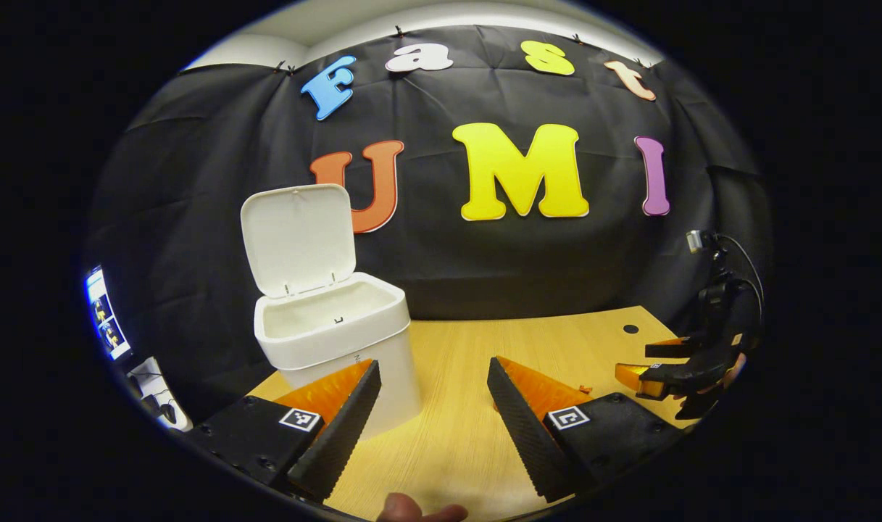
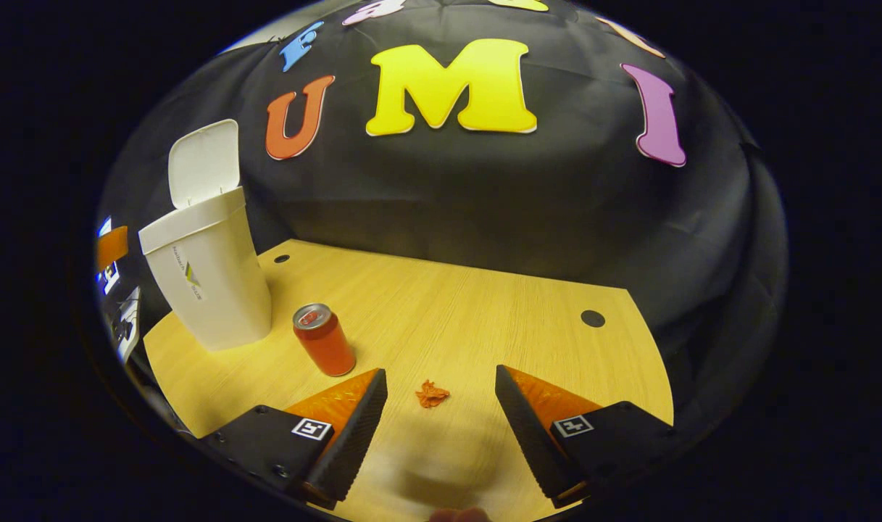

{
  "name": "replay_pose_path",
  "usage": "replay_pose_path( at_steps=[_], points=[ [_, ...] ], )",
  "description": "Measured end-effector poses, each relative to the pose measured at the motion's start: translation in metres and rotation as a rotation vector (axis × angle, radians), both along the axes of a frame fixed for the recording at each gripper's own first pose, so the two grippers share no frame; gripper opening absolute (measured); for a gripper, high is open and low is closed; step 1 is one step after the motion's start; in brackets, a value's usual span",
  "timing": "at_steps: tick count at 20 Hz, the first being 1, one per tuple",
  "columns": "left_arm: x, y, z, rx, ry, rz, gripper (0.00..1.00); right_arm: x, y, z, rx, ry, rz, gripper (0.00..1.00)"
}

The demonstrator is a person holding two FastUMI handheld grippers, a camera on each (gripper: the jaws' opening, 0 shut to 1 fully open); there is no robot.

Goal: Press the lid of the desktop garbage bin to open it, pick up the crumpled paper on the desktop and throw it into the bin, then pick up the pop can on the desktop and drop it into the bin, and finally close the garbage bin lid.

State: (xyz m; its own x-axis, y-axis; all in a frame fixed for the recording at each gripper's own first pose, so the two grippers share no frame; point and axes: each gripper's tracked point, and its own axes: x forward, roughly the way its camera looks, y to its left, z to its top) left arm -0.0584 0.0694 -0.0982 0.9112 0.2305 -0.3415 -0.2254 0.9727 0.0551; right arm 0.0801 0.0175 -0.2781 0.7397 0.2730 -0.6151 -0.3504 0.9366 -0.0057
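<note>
The white garbage bin (image 1: 339,341) stands on the wooden desk with its lid (image 1: 299,239) raised upright, and its inside looks bare. My left gripper (image 1: 433,377) is open just right of the bin, with its left finger in front of the bin's wall. Farther right over the desk edge is the right gripper (image 1: 662,370). In the right gripper view, the bin (image 2: 205,279) stands at the left with the lid (image 2: 203,163) up. A red pop can (image 2: 325,339) stands upright near it. A small crumpled orange paper (image 2: 432,394) lies on the desk between the fingers of my open right gripper (image 2: 441,388).
The wooden desk (image 2: 484,304) has round cable holes at the back left (image 2: 282,258) and right (image 2: 593,318). Its front and right edges curve close to the grippers. A lit screen (image 1: 107,315) and cables sit off the desk's left side. A fingertip (image 1: 419,511) shows at the bottom.
</note>
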Motion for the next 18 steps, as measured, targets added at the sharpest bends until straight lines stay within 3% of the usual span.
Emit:
replay_pose_path(
  at_steps=[8,18],
  points=[
    [-0.021,0.021,-0.005,0.025,0.05,0.085,0.98,0.033,0.01,-0.071,-0.042,0.114,0.012,0.95],
    [-0.041,0.037,-0.01,-0.007,0.081,0.177,0.98,0.023,0.028,-0.125,-0.071,0.26,0.032,0.96]
  ],
)
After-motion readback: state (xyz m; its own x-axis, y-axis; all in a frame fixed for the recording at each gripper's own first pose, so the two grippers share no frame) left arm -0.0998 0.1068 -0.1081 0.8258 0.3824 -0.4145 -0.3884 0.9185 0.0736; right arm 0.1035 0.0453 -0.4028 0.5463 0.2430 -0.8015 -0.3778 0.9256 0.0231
